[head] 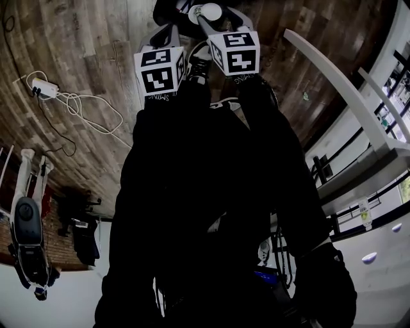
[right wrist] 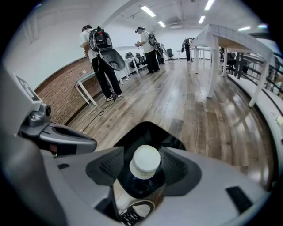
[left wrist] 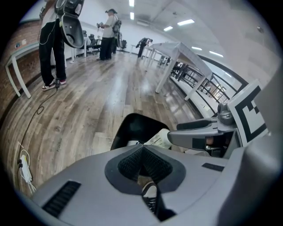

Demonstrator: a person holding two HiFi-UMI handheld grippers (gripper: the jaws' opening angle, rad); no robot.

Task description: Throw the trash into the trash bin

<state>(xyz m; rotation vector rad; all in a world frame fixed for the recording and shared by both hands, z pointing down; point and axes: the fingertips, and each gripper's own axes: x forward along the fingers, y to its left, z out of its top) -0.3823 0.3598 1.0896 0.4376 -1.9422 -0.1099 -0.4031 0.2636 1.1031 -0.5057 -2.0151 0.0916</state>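
Observation:
My right gripper (right wrist: 144, 173) is shut on a dark bottle with a white cap (right wrist: 145, 160), held neck-up between the pads. Right under it, on the wood floor, stands the black trash bin (right wrist: 152, 132). In the left gripper view the same bin (left wrist: 135, 128) holds a crumpled sheet of paper (left wrist: 160, 137). My left gripper (left wrist: 142, 162) is shut with nothing between its pads, and it hangs beside the right one over the bin. In the head view both marker cubes show at the top, left (head: 160, 70) and right (head: 236, 52), with the white cap (head: 209, 11) beyond them.
A power strip with a white cable (head: 45, 86) lies on the floor to the left. Several people (right wrist: 99, 57) stand at the back by white tables (right wrist: 230, 42). A railing (left wrist: 199, 84) runs along the right. My own shoe (left wrist: 150, 194) is under the left jaws.

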